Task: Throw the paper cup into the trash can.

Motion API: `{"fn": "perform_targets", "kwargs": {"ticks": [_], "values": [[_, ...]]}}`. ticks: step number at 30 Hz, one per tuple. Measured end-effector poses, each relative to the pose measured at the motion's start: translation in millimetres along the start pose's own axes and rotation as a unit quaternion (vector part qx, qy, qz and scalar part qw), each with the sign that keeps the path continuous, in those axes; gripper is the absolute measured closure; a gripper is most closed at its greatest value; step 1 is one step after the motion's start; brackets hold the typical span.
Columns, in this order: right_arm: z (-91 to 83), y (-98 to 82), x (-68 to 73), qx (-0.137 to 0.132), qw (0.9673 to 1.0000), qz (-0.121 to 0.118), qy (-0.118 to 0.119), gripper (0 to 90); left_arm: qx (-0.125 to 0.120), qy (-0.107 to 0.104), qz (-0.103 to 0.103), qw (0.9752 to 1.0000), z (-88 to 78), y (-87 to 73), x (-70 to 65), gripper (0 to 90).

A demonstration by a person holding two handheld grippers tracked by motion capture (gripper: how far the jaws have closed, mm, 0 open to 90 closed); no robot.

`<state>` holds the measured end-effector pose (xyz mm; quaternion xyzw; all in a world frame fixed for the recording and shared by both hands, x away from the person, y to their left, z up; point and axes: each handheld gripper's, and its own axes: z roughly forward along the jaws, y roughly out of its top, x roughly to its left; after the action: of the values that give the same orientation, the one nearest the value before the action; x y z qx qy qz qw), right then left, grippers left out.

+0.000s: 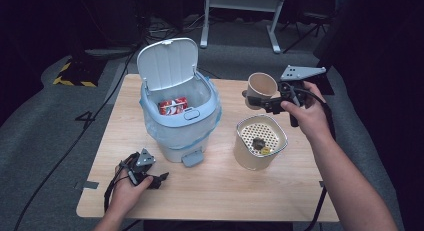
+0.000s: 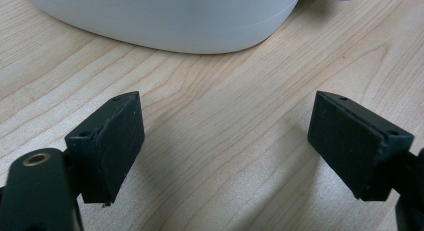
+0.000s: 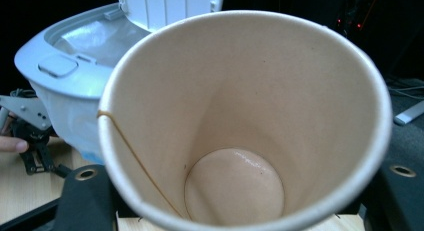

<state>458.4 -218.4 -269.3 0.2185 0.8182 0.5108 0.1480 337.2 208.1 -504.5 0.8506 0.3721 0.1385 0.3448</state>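
The cup [image 1: 261,88] is in the right gripper [image 1: 257,102], lifted clear of the surface [image 1: 220,186], with the jaws closed narrow on its wall. In the right gripper view the cup [image 3: 240,126] is tipped, its mouth facing the camera; the inside looks empty, with a wet sheen on the bottom. It hangs between the bin [image 1: 180,111] and the strainer pot [image 1: 260,141]: the pot sits just below and toward the person, with a few dregs on its perforated insert, while the bin stands to the left with its lid [image 1: 167,61] up and a red and white packet [image 1: 173,105] inside. The coming move probably turns on that gap. The open bin mouth lies leftward from the cup, nearly level with it, so the right hand is the nearer one to carry it across. The left gripper [image 1: 150,178] rests low on the surface near the bin's base [image 2: 165,21], jaws wide with nothing between them.
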Motion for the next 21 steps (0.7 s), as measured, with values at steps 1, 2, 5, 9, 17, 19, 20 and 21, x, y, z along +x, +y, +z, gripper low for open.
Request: {"fn": "perform_targets", "kwargs": {"ticks": [1, 2, 5, 9, 17, 19, 20, 21], "values": [[4.1, 4.3, 2.0, -0.003, 1.0, -0.002, 0.001, 30.4, 0.0, 0.0, 0.0, 1.0, 0.0, 0.0, 0.0, 15.1], [6.4, 6.9, 3.1, -0.004, 1.0, -0.002, 0.004, 30.4, 0.0, 0.0, 0.0, 1.0, 0.0, 0.0, 0.0, 15.1], [15.6, 16.1, 7.7, -0.009, 0.9999, -0.004, 0.007, 30.4, 0.0, 0.0, 0.0, 1.0, 0.0, 0.0, 0.0, 15.1], [27.0, 26.8, 13.5, -0.02, 0.9997, 0.001, 0.017, 30.4, 0.0, 0.0, 0.0, 1.0, 0.0, 0.0, 0.0, 15.1], [53.0, 46.4, 23.2, -0.028, 0.9992, 0.001, 0.03, 30.3, 0.0, 0.0, 0.0, 1.0, 0.0, 0.0, 0.1, 15.2], [60.1, 49.9, 26.6, -0.026, 0.9991, 0.0, 0.034, 30.3, 0.0, 0.0, 0.0, 1.0, 0.0, 0.0, 0.1, 15.1], [63.8, 51.4, 28.4, -0.025, 0.999, -0.001, 0.036, 30.3, 0.0, -0.001, 0.0, 1.0, 0.1, 0.0, 0.1, 15.1], [67.1, 53.0, 30.3, -0.024, 0.999, -0.003, 0.037, 30.2, 0.0, -0.001, 0.0, 1.0, 0.0, 0.0, 0.2, 15.1]]}}
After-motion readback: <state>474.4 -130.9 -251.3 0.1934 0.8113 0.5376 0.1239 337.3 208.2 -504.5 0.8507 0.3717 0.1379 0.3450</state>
